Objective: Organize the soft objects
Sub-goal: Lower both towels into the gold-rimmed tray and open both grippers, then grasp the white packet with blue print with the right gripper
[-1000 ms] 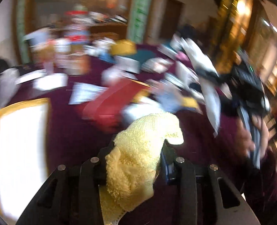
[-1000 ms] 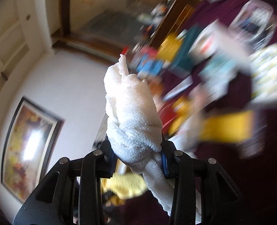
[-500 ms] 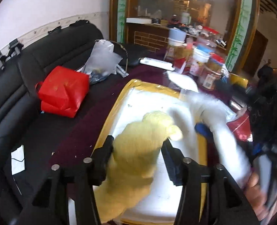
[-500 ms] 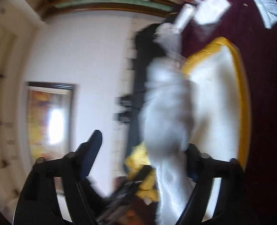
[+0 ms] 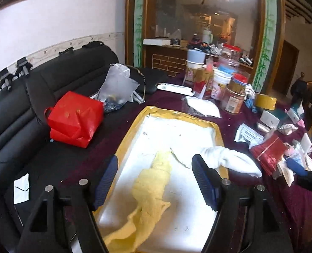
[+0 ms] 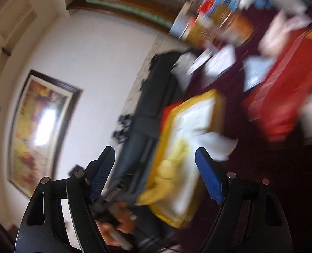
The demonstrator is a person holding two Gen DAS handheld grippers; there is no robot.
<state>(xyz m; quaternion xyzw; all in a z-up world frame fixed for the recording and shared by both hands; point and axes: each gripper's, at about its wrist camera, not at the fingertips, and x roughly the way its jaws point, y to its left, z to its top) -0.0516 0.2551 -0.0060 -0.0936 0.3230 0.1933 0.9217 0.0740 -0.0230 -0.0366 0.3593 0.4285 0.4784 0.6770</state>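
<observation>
A yellow towel (image 5: 149,191) lies stretched out in the white tray with a yellow rim (image 5: 126,139). My left gripper (image 5: 153,179) hovers over it, its jaws opening, its pads clear of the cloth. A white towel (image 5: 229,160) is draped over the tray's right rim, half inside and half on the maroon cloth. In the blurred right wrist view my right gripper (image 6: 156,175) stands open with nothing between its fingers; beyond it are the tray (image 6: 166,126), the yellow towel (image 6: 168,175) and the white towel (image 6: 215,143).
A red bag (image 5: 75,118) and a grey plastic bag (image 5: 118,86) sit on the black sofa (image 5: 29,97) to the left. Jars, boxes and a power strip (image 5: 175,88) crowd the table's far end. A red pouch (image 5: 267,149) and packets lie to the right. A hand (image 6: 115,227) shows low down.
Both grippers swung over to the tray and let go. The yellow towel dropped from the left one into the tray. The white towel left the right one and landed across the tray's rim.
</observation>
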